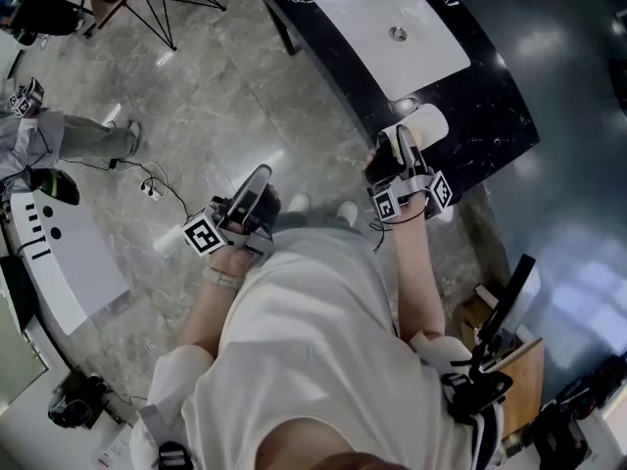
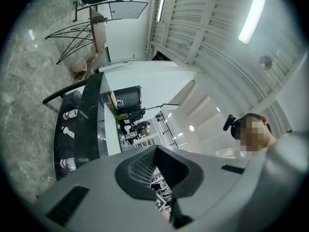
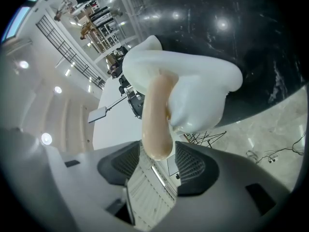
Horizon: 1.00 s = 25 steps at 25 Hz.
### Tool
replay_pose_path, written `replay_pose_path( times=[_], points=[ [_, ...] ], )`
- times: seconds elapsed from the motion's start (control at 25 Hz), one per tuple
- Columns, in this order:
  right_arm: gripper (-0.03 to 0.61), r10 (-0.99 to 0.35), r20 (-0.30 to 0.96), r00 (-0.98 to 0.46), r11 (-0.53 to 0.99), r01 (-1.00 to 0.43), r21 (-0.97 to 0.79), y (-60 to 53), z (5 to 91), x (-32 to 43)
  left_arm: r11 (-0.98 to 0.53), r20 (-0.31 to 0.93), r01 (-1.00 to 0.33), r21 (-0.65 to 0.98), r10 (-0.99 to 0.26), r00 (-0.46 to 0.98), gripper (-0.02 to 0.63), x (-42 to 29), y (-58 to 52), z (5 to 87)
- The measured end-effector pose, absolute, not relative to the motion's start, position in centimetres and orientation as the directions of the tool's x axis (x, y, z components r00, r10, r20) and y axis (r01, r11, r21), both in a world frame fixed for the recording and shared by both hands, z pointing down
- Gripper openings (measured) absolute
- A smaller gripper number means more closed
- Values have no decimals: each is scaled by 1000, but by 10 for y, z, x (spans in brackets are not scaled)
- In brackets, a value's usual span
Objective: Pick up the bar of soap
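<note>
Currently left gripper hangs over floor, jaws together, empty; I leave it parked. Bar of soap stands on edge in white soap dish at rim of black counter. Right gripper has jaws clamped on soap's near end. My plan: firm but gentle squeeze, soap likely slick; lift straight up, clear dish lip, no twisting.

Grey marble floor surrounds a black counter holding a white sink.
</note>
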State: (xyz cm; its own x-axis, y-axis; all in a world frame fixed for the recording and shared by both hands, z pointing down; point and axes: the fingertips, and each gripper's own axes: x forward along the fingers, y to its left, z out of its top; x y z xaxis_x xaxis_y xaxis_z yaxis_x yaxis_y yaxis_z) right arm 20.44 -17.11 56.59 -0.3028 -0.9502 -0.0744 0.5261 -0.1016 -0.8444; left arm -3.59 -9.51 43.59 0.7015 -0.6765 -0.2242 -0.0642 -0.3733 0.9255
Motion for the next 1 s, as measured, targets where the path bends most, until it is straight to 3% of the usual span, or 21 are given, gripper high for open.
replay_pose_path(
  times=[0.52,0.68,1.0],
  points=[
    [198,-962,-34,-272,-145,608,-780,-177,591,216,-369,-218,-81,926,-697,683,6,-24,-94,440],
    [141,-960,-29,-279,-157,619,-769,-180,589,215,-368,-214,-87,926,-700,682,6,-23,-95,440],
    [129,-958,-31,-284,-151,595,-790,-183,582,211,-356,-209,-84,931,-706,676,6,-28,-97,439]
  ],
)
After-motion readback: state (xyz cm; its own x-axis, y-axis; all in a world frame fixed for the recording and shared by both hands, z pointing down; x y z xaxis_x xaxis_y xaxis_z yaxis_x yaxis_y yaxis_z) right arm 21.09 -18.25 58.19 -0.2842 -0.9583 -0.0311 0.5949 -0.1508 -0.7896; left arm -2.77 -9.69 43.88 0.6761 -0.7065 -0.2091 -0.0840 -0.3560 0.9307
